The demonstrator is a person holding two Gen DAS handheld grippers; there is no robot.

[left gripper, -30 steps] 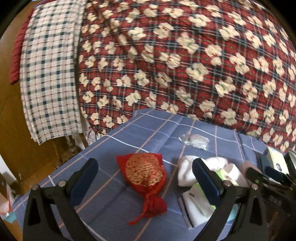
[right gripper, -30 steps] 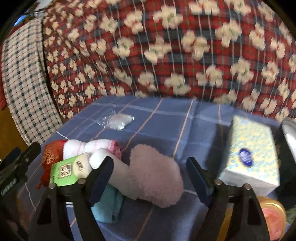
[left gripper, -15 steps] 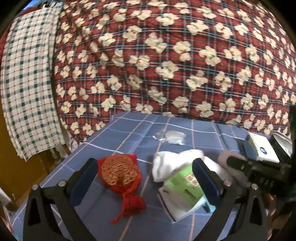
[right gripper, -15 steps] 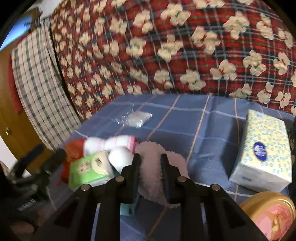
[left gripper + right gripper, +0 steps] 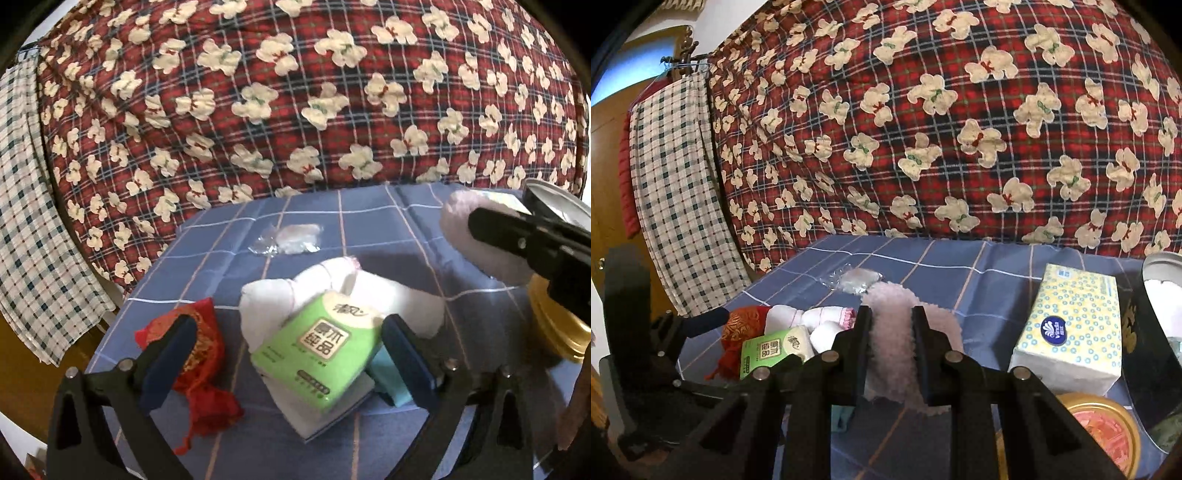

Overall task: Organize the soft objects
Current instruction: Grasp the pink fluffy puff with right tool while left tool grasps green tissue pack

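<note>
My right gripper [image 5: 890, 328] is shut on a fluffy pale pink cloth [image 5: 892, 354] and holds it above the blue checked cover [image 5: 975, 258]; the same cloth [image 5: 480, 243] shows at the right of the left wrist view. My left gripper [image 5: 284, 354] is open, its fingers on either side of a green tissue pack [image 5: 321, 347] that lies on rolled white socks [image 5: 295, 291] and a white pad. A red and gold pouch [image 5: 201, 365] lies by the left finger. The pack [image 5: 772, 350], socks [image 5: 812, 321] and pouch [image 5: 738, 328] also show in the right wrist view.
A yellow-dotted tissue box [image 5: 1071, 328] stands at the right, with a gold round tin [image 5: 1104, 428] in front of it and a dark container [image 5: 1156, 332] beside it. A clear plastic bag [image 5: 288, 240] lies further back. A red teddy-print quilt [image 5: 295, 92] rises behind.
My right gripper has shut on the pink cloth and lifted it. My left gripper has swung right, from over the red pouch to around the green tissue pack.
</note>
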